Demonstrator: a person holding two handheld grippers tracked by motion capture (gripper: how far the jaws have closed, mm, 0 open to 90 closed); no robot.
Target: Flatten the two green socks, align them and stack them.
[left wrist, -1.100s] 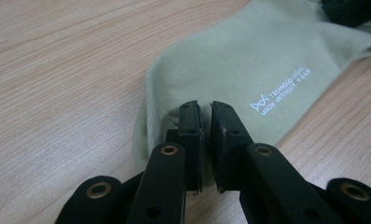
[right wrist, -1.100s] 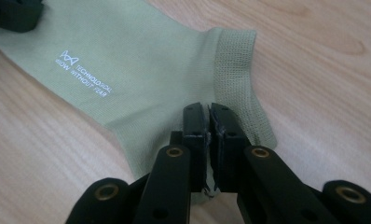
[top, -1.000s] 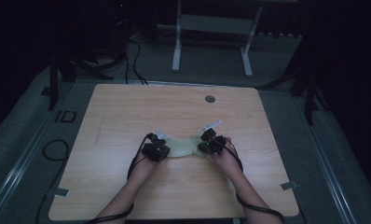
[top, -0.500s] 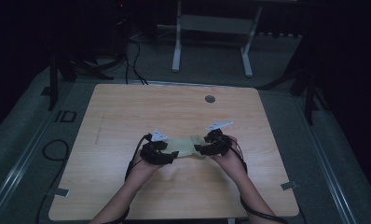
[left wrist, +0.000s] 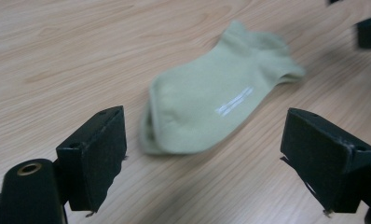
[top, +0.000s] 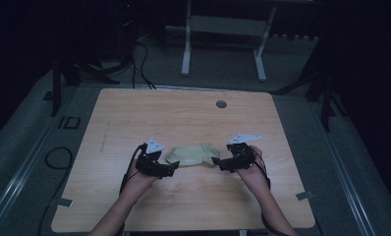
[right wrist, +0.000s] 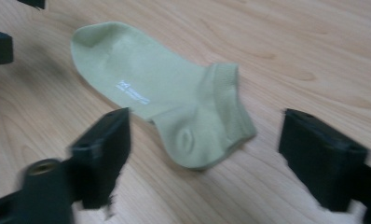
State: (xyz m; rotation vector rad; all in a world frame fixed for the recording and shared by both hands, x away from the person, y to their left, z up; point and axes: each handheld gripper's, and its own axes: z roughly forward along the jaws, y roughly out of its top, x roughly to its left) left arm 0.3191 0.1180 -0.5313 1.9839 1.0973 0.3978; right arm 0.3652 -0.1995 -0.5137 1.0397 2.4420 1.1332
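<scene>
You are holding the left gripper (top: 170, 167) and the right gripper (top: 218, 162) low over the near half of the light wood-grain table (top: 134, 118), one at each end of the single pale green ankle sock (top: 189, 154). Both sets of jaws are standing spread wide, pinching nothing.

The sock is lying flat on the table between the two grippers, its long axis running left to right across your body. In the left gripper view the rounded toe end of the sock (left wrist: 211, 107) is sitting just ahead of the gap between the jaws, slightly toward the left jaw, with the body angling away toward the far right. In the right gripper view the heel and ribbed cuff end of the sock (right wrist: 174, 98) is lying just ahead of the jaws, centred in the gap.

Judgement: each gripper is equally near its own end, so a straight push forward along each jaw axis is bringing cloth into reach.

Count: one sock, two grippers, one table. Farther off, a small round dark grommet (top: 221, 104) is sitting near the table's far edge.
</scene>
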